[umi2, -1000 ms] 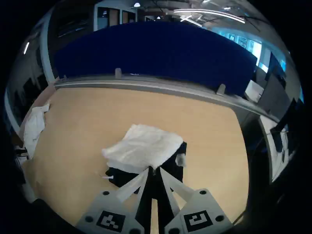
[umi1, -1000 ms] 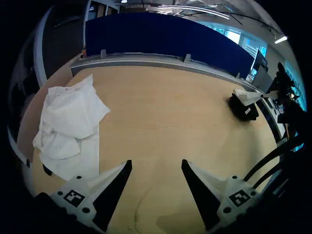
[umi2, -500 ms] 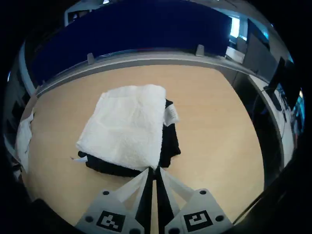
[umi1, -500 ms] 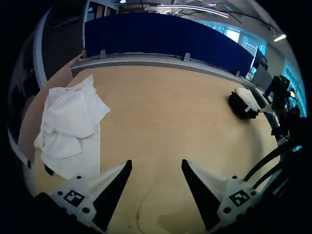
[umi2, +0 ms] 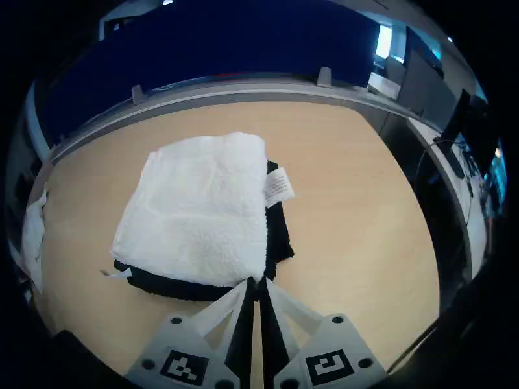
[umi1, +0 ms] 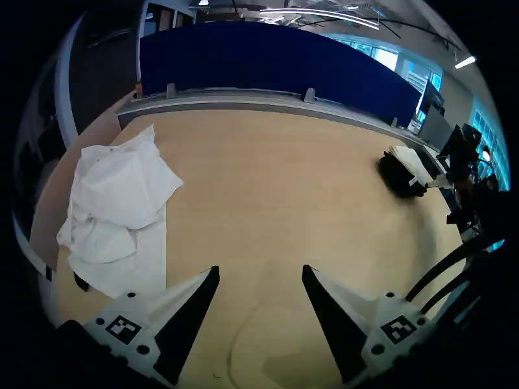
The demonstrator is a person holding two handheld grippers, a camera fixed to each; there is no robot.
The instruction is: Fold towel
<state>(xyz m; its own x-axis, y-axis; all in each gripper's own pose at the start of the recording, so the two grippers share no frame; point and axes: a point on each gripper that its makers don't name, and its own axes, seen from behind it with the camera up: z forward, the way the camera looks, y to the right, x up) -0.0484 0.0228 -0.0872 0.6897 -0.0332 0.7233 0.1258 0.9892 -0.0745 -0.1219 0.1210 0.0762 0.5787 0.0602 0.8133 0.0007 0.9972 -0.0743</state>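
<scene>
Right gripper view: the right gripper (umi2: 256, 282) sits at the bottom centre with its 2 fingers pressed together. The tips are right at the near corner of the folded white towel (umi2: 194, 207). Honestly can't tell if any cloth is actually caught between them. The towel lies flat on top of a folded black towel (umi2: 280, 228), which peeks out along the right and bottom edges. A little white tag (umi2: 279, 187) sticks out on the right side. The whole stack sits mid-frame on the light wooden table (umi2: 357, 207).

Left gripper view: the left gripper (umi1: 259, 267) is at the bottom of the frame with its fingers spread wide and nothing between them, just bare table (umi1: 272, 181). A crumpled pile of white cloth (umi1: 117, 201) lies at the left edge. The black-and-white stack (umi1: 402, 174) shows small at the far right. A blue partition (umi1: 259, 58) runs across the top.
</scene>
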